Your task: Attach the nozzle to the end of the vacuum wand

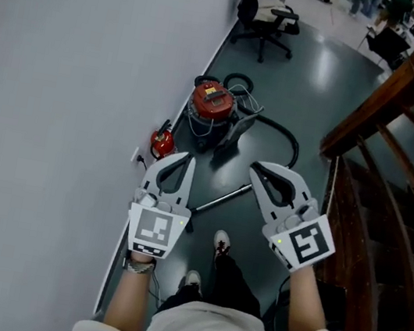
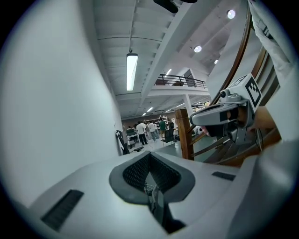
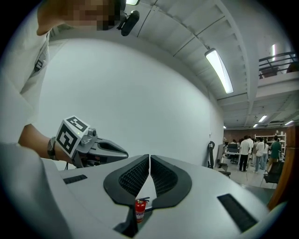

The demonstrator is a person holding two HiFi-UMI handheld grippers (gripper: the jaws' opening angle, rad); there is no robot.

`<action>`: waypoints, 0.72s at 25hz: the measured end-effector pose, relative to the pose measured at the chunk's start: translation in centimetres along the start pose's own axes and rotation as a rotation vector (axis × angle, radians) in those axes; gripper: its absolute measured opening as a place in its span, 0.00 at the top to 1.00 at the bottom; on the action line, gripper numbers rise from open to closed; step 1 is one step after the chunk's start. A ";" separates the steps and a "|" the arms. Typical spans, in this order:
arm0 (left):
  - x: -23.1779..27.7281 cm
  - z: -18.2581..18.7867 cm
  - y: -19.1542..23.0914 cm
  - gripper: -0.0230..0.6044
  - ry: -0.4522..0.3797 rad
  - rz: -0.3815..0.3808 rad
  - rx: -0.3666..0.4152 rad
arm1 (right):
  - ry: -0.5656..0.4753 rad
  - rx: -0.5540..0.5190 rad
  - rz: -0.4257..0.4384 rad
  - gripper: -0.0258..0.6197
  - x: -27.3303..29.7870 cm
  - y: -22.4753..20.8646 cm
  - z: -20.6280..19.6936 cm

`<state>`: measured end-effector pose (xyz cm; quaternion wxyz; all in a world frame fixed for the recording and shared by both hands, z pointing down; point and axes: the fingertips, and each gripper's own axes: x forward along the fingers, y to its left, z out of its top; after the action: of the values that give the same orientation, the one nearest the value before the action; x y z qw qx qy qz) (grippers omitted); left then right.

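A red canister vacuum (image 1: 211, 106) stands on the dark floor by the white wall, its black hose (image 1: 285, 135) curling to the right. The metal wand (image 1: 223, 198) lies on the floor between my two raised grippers. I cannot pick out a nozzle. My left gripper (image 1: 182, 156) is shut and holds nothing; its meshed pads meet at the tips (image 2: 149, 154). My right gripper (image 1: 257, 168) is also shut and empty, its tips (image 3: 149, 157) together. Both are held up high above the floor, side by side. Each shows in the other's view: the right gripper (image 2: 223, 115) and the left gripper (image 3: 96, 148).
A red fire extinguisher (image 1: 162, 143) stands against the wall near the vacuum. A wooden stair railing (image 1: 383, 101) runs along the right. An office chair (image 1: 266, 19) stands farther down the floor, with people (image 3: 245, 150) beyond it. My shoes (image 1: 220, 242) are below.
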<state>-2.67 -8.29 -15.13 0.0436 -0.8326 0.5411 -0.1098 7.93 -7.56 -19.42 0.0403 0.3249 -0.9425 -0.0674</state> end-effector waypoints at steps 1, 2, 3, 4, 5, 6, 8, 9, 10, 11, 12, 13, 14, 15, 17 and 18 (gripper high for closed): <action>-0.9 0.6 -0.1 0.96 -0.003 -0.001 0.005 | -0.005 -0.005 -0.005 0.91 -0.4 0.6 0.9; -1.9 1.2 -0.2 0.96 -0.007 -0.001 0.012 | -0.009 -0.009 -0.010 0.91 -0.9 1.2 1.6; -2.8 1.8 -0.3 0.96 -0.011 0.000 0.021 | -0.011 -0.014 -0.014 0.91 -1.3 1.9 2.3; -3.7 2.3 -0.3 0.96 -0.014 0.002 0.032 | -0.011 -0.021 -0.019 0.91 -1.7 2.5 2.8; -4.5 2.7 -0.4 0.96 -0.019 0.007 0.042 | -0.010 -0.029 -0.023 0.91 -2.1 3.2 3.2; -5.3 3.1 -0.4 0.96 -0.024 0.013 0.050 | -0.010 -0.036 -0.027 0.91 -2.5 3.8 3.6; -6.9 3.9 -0.6 0.96 -0.032 0.024 0.058 | -0.016 -0.044 -0.034 0.91 -3.4 4.9 4.4; -7.6 4.3 -0.8 0.96 -0.035 0.028 0.058 | -0.021 -0.044 -0.038 0.91 -4.0 5.4 4.8; -8.3 4.6 -1.1 0.96 -0.039 0.031 0.057 | -0.026 -0.045 -0.043 0.91 -4.5 5.9 5.2; -8.9 4.8 -1.3 0.96 -0.043 0.035 0.056 | -0.032 -0.046 -0.049 0.91 -5.1 6.4 5.6; -9.6 5.0 -1.5 0.96 -0.047 0.038 0.056 | -0.038 -0.049 -0.056 0.91 -5.6 6.9 6.1; -10.2 5.3 -1.7 0.96 -0.053 0.042 0.055 | -0.042 -0.052 -0.064 0.91 -6.0 7.4 6.5; -10.8 5.6 -1.9 0.96 -0.060 0.046 0.052 | -0.042 -0.057 -0.070 0.92 -6.5 7.9 6.8; -11.3 5.8 -2.1 0.96 -0.067 0.052 0.046 | -0.042 -0.064 -0.073 0.92 -6.9 8.4 7.1; -12.3 6.2 -2.5 0.96 -0.071 0.060 0.037 | -0.041 -0.077 -0.072 0.92 -7.5 9.1 7.6; -12.8 6.4 -2.7 0.96 -0.070 0.060 0.037 | -0.042 -0.077 -0.074 0.92 -7.9 9.5 7.8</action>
<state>-3.77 4.19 -22.57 0.0810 -0.8185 0.5618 -0.0892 7.44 5.49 -25.92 0.0306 0.3561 -0.9272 -0.1119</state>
